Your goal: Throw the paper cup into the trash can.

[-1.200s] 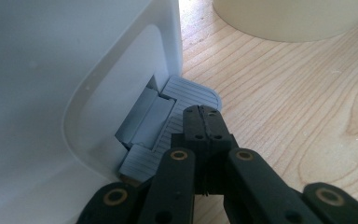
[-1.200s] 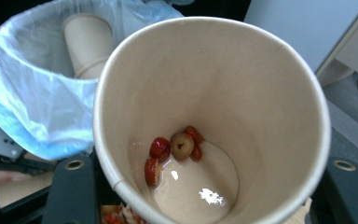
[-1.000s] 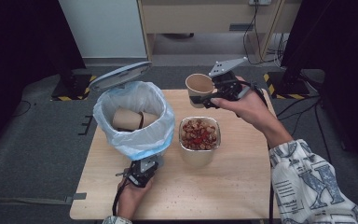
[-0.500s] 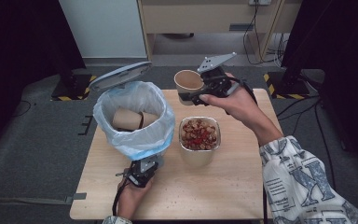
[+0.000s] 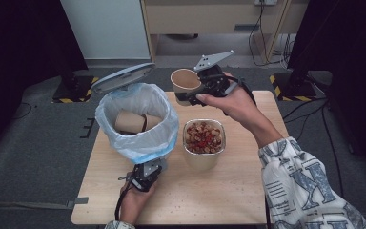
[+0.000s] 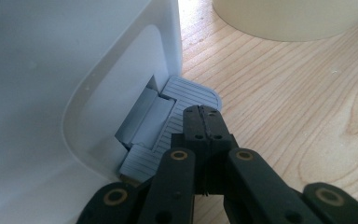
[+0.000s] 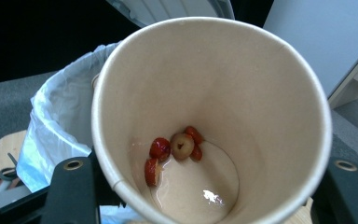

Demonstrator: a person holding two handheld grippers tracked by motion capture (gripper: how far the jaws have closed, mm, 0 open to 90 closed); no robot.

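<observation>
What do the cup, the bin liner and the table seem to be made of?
Cup: likely paper, matte beige, with a rolled rim.
Bin liner: thin plastic film, whitish-blue and translucent, crinkled over the bin's rim.
Table: light wood or wood-look laminate; grain lines show, and which cannot be told.

Light wooden table (image 5: 248,191) — lined pedal bin (image 5: 138,125), bowl of dried fruit (image 5: 204,143) just beside
</observation>
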